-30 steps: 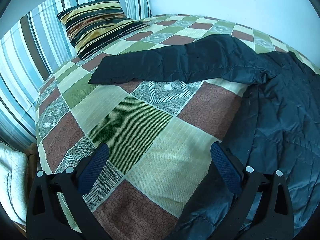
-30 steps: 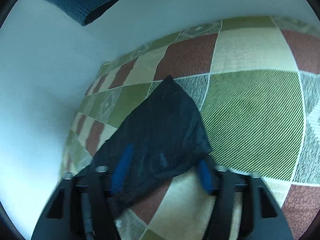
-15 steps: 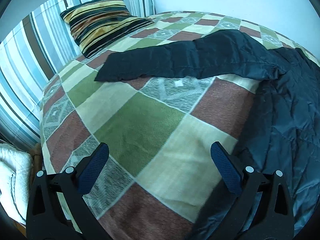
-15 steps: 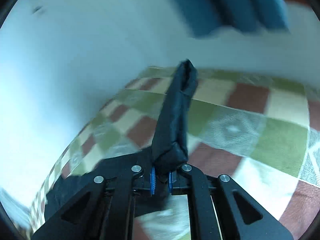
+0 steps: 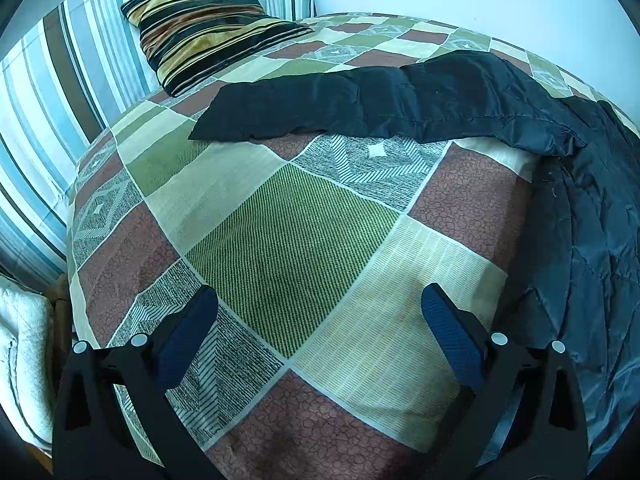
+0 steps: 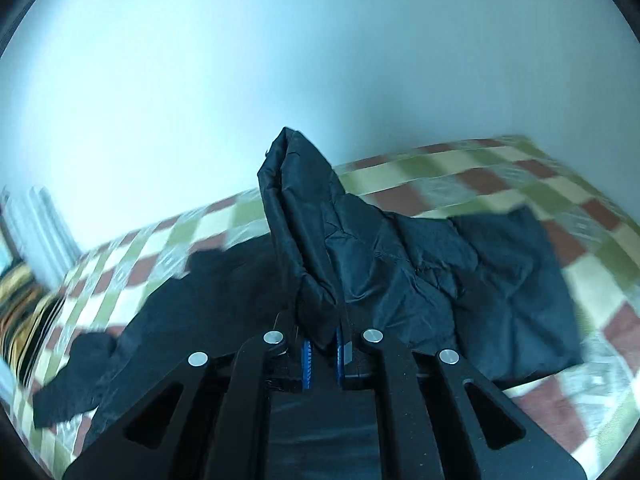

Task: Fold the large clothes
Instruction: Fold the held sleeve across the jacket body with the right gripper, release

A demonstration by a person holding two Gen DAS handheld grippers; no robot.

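A large black quilted jacket lies on the checked bedspread. In the left wrist view one sleeve stretches flat toward the pillow and the body lies at the right. My left gripper is open and empty above the bedspread, left of the jacket body. My right gripper is shut on a bunched end of the jacket, which stands up from the pads; the rest of the jacket spreads on the bed beyond.
A striped pillow lies at the head of the bed against a striped headboard cover. A white wall runs along the far side. A white towel lies beside the bed at the lower left.
My right gripper has shut on the jacket's end, lifted it and swung round toward the jacket's body. My left gripper stayed open and shifted slightly left.
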